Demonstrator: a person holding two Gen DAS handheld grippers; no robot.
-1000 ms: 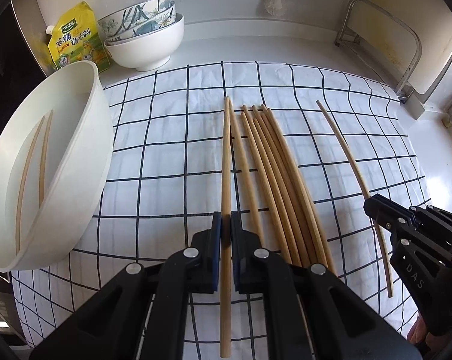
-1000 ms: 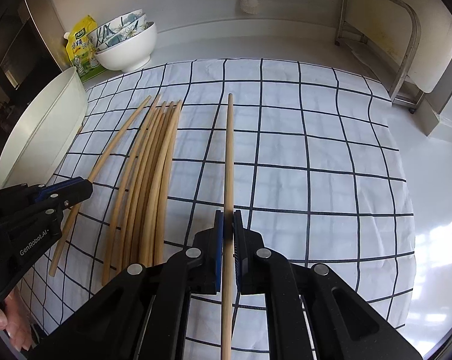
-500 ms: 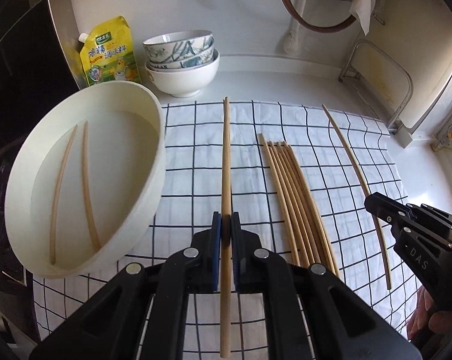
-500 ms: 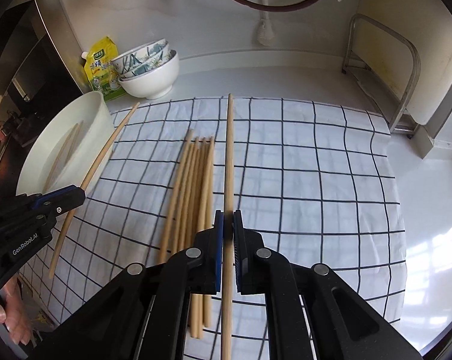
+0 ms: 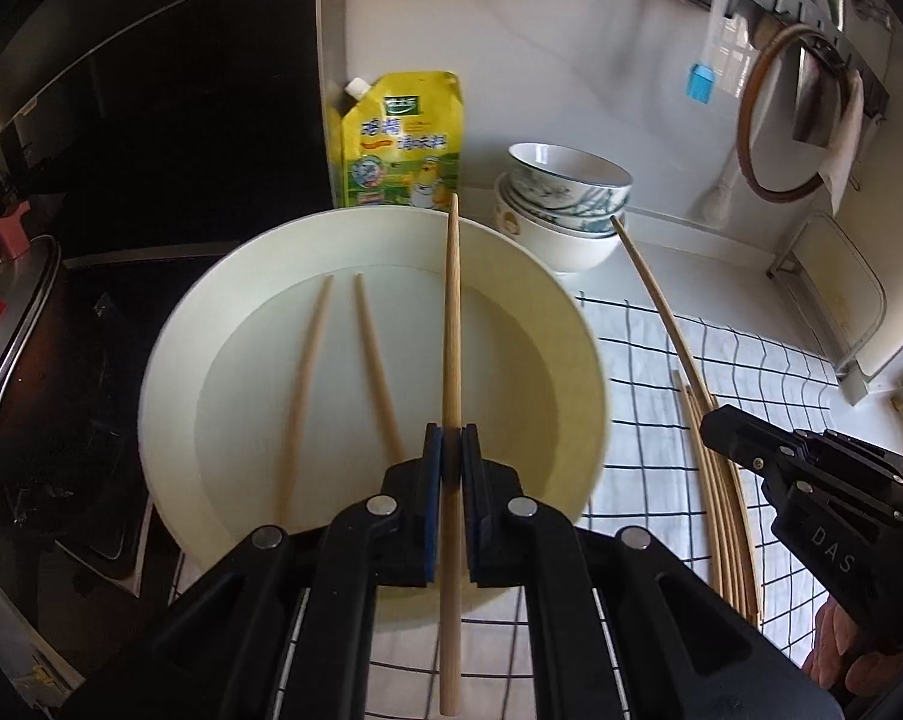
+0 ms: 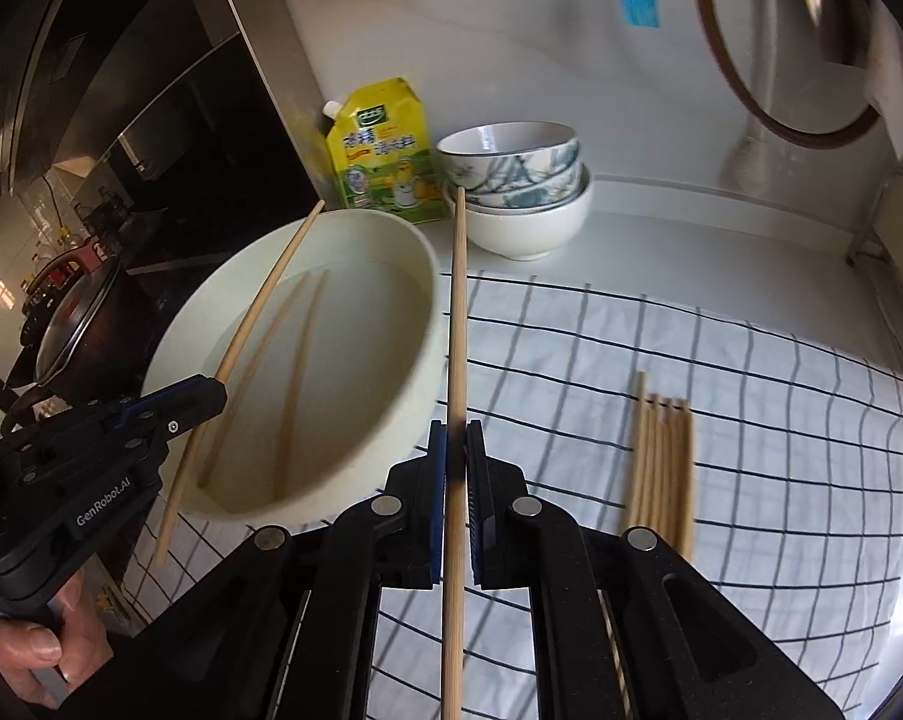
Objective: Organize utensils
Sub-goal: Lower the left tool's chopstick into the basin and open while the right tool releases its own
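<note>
Here, each gripper pinches one chopstick: the left gripper [image 5: 450, 450] holds its chopstick [image 5: 451, 324] above the white basin [image 5: 169, 324]; the right gripper [image 6: 456, 450] carries another chopstick [image 6: 458, 312] beside the rim. Light, stiff, smooth wood: a grip near mid-length probably limits swivelling.

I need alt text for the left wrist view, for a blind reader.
The left gripper holds one chopstick above a white basin that already contains two chopsticks. More chopsticks lie on the checked cloth.
</note>
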